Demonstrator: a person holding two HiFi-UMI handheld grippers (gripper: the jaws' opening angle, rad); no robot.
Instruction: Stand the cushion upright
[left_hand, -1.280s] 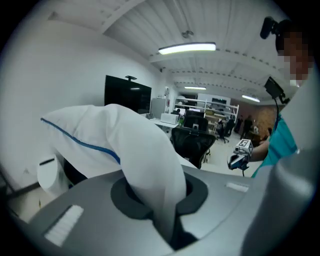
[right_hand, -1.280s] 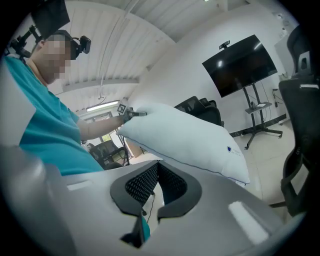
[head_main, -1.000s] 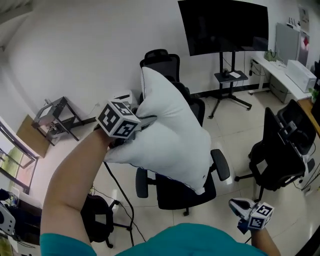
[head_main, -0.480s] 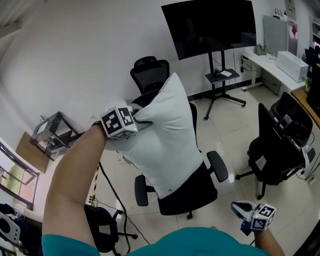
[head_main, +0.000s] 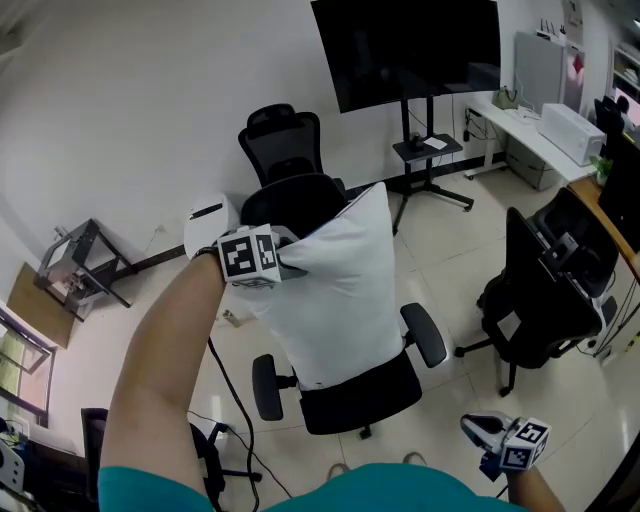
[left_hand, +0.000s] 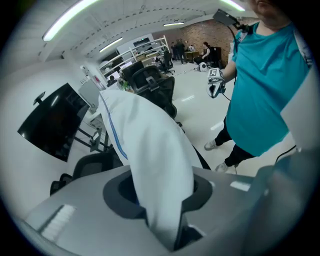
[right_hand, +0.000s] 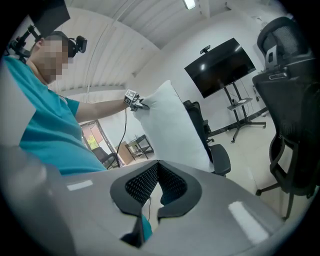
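Far left of the head view there's a metal rack (head_main: 85, 262) by the wall. From the lower left the person's bare arm (head_main: 170, 350) reaches up to the left claw (head_main: 288, 263), sitting just left of centre. That claw is clamped on the top left corner of the white cushion (head_main: 340, 285). The left gripper view shows the fabric bunched and squeezed right between the jaws, though they've just been easing apart a little. The cushion is bang in the middle of the frame, bottom edge down on the seat of a black office chair (head_main: 365, 392). It's pretty much upright with a slight tilt, standing in front of the backrest. Can't tell if it actually touches the backrest. Up in the top middle there's a big dark screen (head_main: 410, 50) on a wheeled stand. Over to the right of the frame is a second black chair (head_main: 540, 290) — well apart from the first one. Down in the lower right corner is the right claw (head_main: 478, 430), nowhere near the cushion. The right gripper view shows its jaws closed tip to tip with nothing in them — the cushion and the person's teal shirt (head_main: 400, 485) are just background there.
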